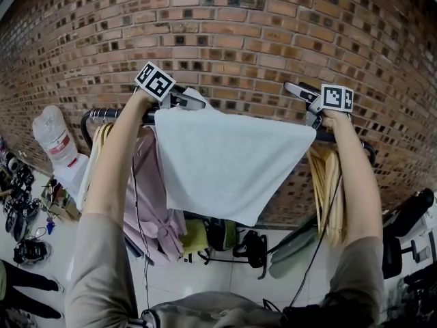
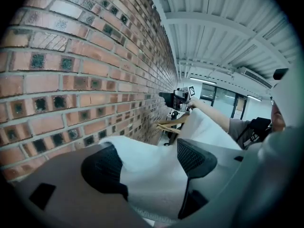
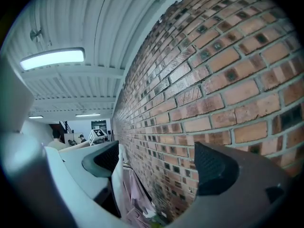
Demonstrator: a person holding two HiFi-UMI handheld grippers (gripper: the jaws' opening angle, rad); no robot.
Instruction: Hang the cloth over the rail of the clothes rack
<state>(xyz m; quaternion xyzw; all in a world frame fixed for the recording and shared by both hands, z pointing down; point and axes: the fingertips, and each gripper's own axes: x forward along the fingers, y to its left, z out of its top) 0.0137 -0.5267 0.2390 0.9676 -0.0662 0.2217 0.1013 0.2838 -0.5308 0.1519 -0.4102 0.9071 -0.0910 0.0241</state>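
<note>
A white cloth (image 1: 225, 162) hangs over the black rail (image 1: 102, 113) of the clothes rack, draped down the near side in front of the brick wall. My left gripper (image 1: 188, 101) is at the cloth's upper left corner. In the left gripper view its jaws (image 2: 149, 160) stand wide, and the cloth (image 2: 152, 179) lies in the gap between them. My right gripper (image 1: 304, 94) is at the cloth's upper right corner, just above the rail. It (image 3: 159, 163) is open with nothing between its fingers; a white cloth edge (image 3: 118, 175) runs beside its left finger.
The brick wall (image 1: 225, 39) stands close behind the rail. A pink garment (image 1: 147, 197) and wooden hangers (image 1: 328, 183) hang on the same rail. A white plastic bag (image 1: 54, 139) sits at the left end. Bags (image 1: 218, 234) and gear lie on the floor below.
</note>
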